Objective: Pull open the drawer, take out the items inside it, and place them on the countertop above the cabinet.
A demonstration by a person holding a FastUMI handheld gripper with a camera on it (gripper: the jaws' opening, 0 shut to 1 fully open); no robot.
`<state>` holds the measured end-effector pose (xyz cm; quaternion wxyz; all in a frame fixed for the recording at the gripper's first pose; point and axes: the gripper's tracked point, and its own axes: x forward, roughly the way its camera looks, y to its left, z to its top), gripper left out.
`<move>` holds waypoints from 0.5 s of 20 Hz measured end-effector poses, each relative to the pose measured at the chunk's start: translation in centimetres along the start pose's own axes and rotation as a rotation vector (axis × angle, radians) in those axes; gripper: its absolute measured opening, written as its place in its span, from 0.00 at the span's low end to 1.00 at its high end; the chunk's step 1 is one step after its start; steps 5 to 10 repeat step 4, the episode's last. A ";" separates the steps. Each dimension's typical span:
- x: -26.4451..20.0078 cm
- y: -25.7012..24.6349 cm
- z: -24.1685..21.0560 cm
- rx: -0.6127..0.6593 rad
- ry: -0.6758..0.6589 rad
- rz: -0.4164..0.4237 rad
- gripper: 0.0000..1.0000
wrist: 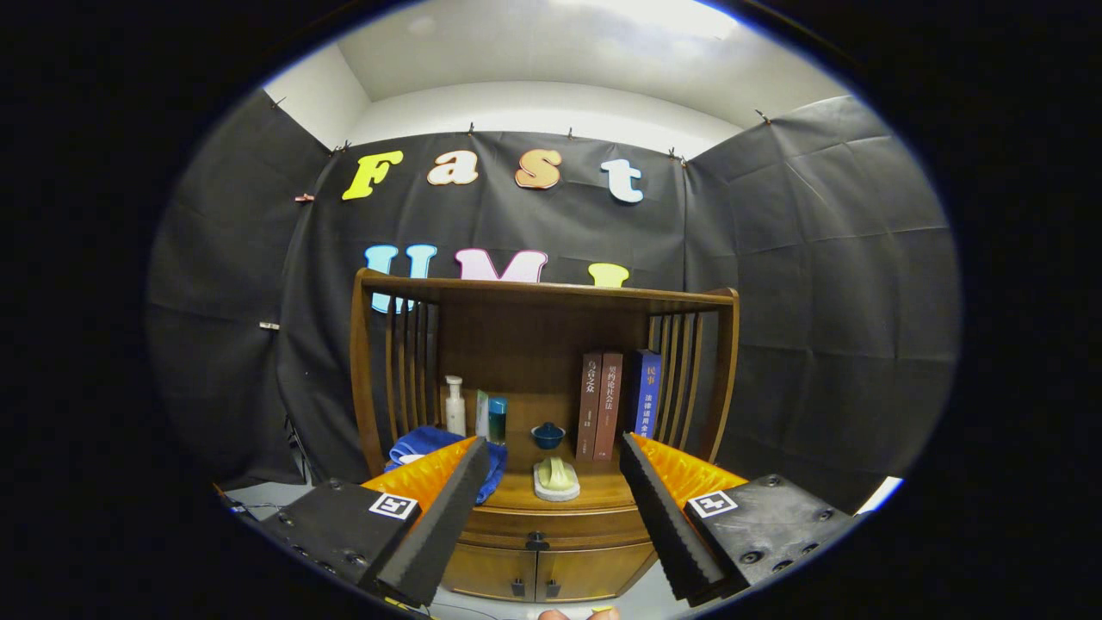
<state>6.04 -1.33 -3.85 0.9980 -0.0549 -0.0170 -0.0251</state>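
Observation:
A wooden cabinet (pixel 551 551) stands ahead of me against the booth wall. Its drawer (pixel 560 525) sits shut under the countertop (pixel 594 491), with a small dark knob (pixel 536 542) at its middle. Below it are two small doors with dark handles. My gripper (pixel 551 508) is open, its fingers spread wide to either side of the drawer front and held some way back from it. Nothing lies between the fingers. What the drawer holds is hidden.
On the countertop lie a blue cloth (pixel 430 443), a white pump bottle (pixel 455 406), a teal container (pixel 497 419), a small blue lidded bowl (pixel 548 436), a pale soap on a dish (pixel 556 479) and three upright books (pixel 616 403). Slatted wooden sides and a top shelf (pixel 551 293) enclose it.

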 end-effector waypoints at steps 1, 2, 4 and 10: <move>0.0 -0.1 0.0 0.000 0.001 0.000 0.98; 0.0 -0.1 0.0 -0.001 0.001 -0.001 0.98; -0.1 0.0 0.2 0.001 -0.002 0.000 0.98; -0.1 0.0 0.2 0.001 -0.002 0.000 0.98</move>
